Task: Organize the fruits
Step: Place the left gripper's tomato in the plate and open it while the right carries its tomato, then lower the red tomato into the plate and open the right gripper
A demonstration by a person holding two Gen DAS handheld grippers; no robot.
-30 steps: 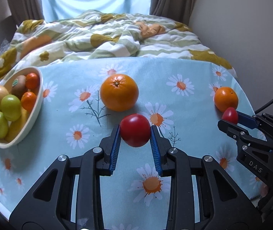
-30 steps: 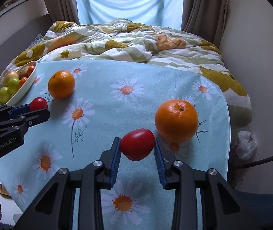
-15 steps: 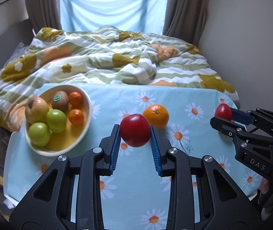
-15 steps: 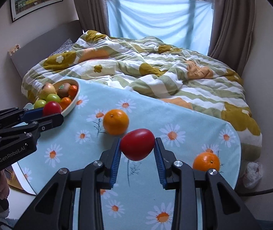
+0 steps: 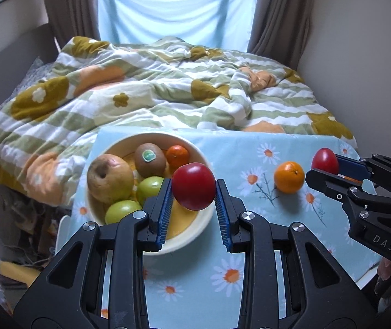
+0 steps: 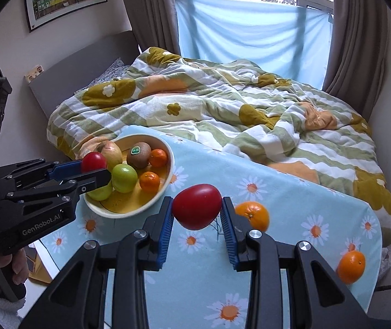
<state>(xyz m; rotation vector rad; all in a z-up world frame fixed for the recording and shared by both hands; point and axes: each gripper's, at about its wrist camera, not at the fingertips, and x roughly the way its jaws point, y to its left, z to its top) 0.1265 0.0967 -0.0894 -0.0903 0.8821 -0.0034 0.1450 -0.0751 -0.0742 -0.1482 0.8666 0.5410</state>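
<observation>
Tomatoes, two, one clamped in left gripper (image 5: pixel 194 205), one in right gripper (image 6: pixel 196 219); oranges (image 6: pixel 253 215), two, on tablecloth (image 6: pixel 277 186)

Left gripper (image 5: pixel 193 203): raised off the table on the scene's left, blue pads clamped on both sides of a red tomato (image 5: pixel 193 186). Right gripper (image 6: pixel 197 220): also raised, further right, pads clamped on a second red tomato (image 6: pixel 197 206). A hand (image 6: pixel 8 267) grips the left unit's handle, near left.
</observation>
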